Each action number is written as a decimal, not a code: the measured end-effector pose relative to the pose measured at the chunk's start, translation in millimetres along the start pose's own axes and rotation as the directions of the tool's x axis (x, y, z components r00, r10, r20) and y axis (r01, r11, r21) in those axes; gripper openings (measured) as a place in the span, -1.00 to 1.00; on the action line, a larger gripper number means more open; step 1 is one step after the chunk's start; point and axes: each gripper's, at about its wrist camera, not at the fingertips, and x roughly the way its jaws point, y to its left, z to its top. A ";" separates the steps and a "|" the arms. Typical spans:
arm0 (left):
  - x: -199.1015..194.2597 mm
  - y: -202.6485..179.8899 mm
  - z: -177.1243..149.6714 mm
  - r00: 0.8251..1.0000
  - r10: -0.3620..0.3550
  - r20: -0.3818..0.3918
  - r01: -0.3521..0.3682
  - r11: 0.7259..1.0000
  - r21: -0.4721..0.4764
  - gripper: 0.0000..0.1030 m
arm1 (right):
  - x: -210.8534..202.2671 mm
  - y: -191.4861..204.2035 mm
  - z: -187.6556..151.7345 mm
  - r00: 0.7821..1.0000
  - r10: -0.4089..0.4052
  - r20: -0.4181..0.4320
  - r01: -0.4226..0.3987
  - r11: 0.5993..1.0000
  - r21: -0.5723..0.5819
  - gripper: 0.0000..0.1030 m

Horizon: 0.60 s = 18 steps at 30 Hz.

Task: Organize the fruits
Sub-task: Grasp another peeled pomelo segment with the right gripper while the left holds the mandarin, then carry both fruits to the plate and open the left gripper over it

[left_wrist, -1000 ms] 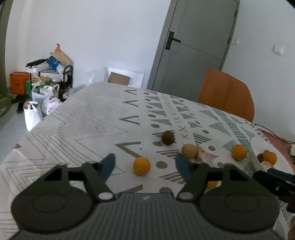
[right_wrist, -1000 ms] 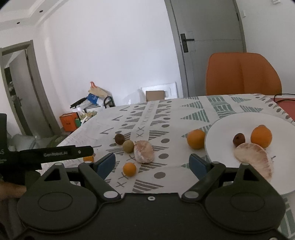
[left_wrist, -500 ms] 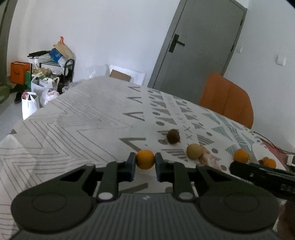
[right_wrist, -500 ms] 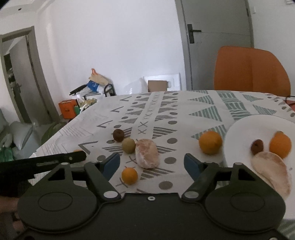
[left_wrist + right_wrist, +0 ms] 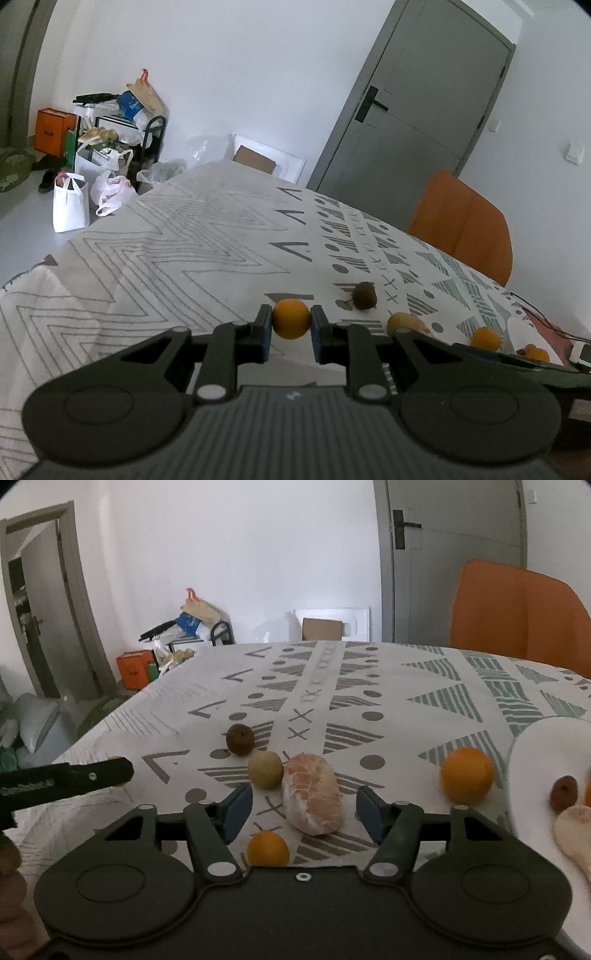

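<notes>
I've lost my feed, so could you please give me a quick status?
Left claw shut on small orange. Right claw closing around peeled segment, not gripping. Nothing blocking.

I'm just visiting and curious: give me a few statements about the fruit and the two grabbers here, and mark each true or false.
1. The left gripper is clamped on a small orange fruit. True.
2. The right gripper already squeezes the peeled citrus piece. False: its jaws are closing, the piece between them, pads not yet touching.
3. The white plate holds no fruit. False: a small brown fruit and other pieces lie on it.
4. An orange chair stands behind the table. True.
</notes>
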 end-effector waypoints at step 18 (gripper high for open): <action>-11.8 -18.4 0.8 0.999 -0.038 0.025 0.037 0.998 0.042 -0.61 | -48.3 -13.2 0.6 0.995 -0.004 0.098 -0.001 0.998 0.055 -0.37</action>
